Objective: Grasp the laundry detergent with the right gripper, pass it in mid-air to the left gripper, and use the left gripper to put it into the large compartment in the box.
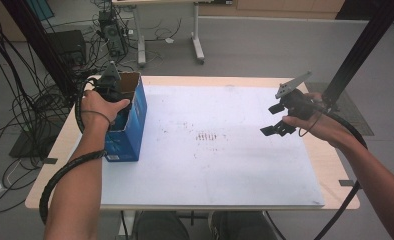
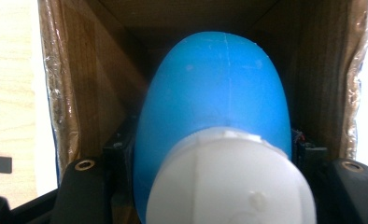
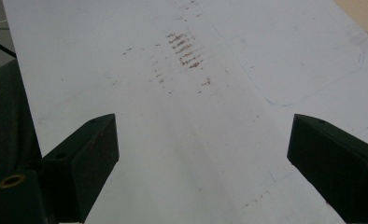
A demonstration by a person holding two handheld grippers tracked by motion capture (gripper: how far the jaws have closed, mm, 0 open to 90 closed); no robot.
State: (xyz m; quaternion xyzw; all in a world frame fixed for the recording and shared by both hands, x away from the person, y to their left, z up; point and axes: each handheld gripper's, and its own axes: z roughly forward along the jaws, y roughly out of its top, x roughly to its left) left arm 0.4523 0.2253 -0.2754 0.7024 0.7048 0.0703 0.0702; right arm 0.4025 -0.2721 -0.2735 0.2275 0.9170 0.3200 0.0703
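**Blue bottle at the mouth of an open carton; second gripper idle**

Item 1, left gripper: held at the top opening of the blue carton, jaws pointing down into it. In the left gripper view the jaws sit tight against both sides of a blue bottle with a white cap; the cap lies nearest the camera, the rounded blue end ahead, between the brown inner walls.

Handling note: judged as a lowering or lifting step through the opening. Clearance beside the bottle looks slim, so the bottle is best kept centred and in line with the walls, the grip firm on its smooth sides.

Item 2, right gripper: well apart from the carton, hovering above bare surface, jaws spread wide and empty.

Item 3, surface: white sheet over a pale wooden table, with faint reddish-brown marks ahead of the right gripper.

Item 4, room: grey floor, loose black cables beyond the left gripper, another table's legs farther off.
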